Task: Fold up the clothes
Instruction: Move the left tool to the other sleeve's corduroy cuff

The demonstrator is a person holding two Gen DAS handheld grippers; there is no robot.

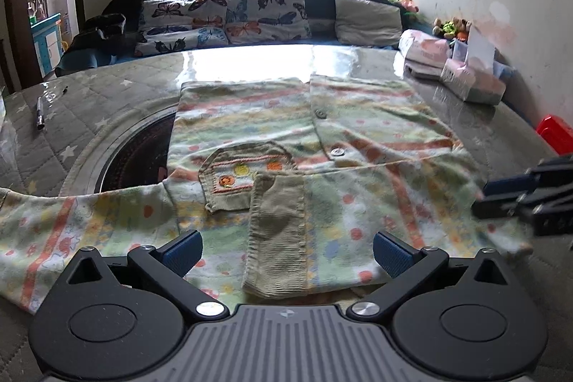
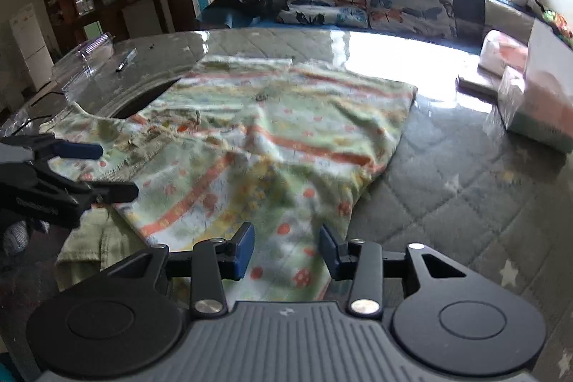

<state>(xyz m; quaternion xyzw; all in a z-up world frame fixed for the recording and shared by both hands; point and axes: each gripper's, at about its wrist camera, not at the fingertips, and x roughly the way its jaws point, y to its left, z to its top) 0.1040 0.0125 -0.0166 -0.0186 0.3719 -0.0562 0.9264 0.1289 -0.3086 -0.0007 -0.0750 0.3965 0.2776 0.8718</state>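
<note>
Now, the soft, floppy cardigan [image 1: 286,145] lies flat on the tabletop [image 1: 107,102]. Your left gripper [image 1: 286,256] and right gripper [image 2: 286,251] are both apart, holding nothing. Pinch its near edge.

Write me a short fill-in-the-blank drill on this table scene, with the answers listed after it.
1. The cushions behind the table are printed with ____.
2. The left gripper has its fingers ____, holding nothing.
3. The cardigan has a small ____ with stitched fruit on its front.
4. Left of the cardigan, a ____ lies alone on the quilted cover.

Missing words: butterflies; open; pocket; pen
</note>
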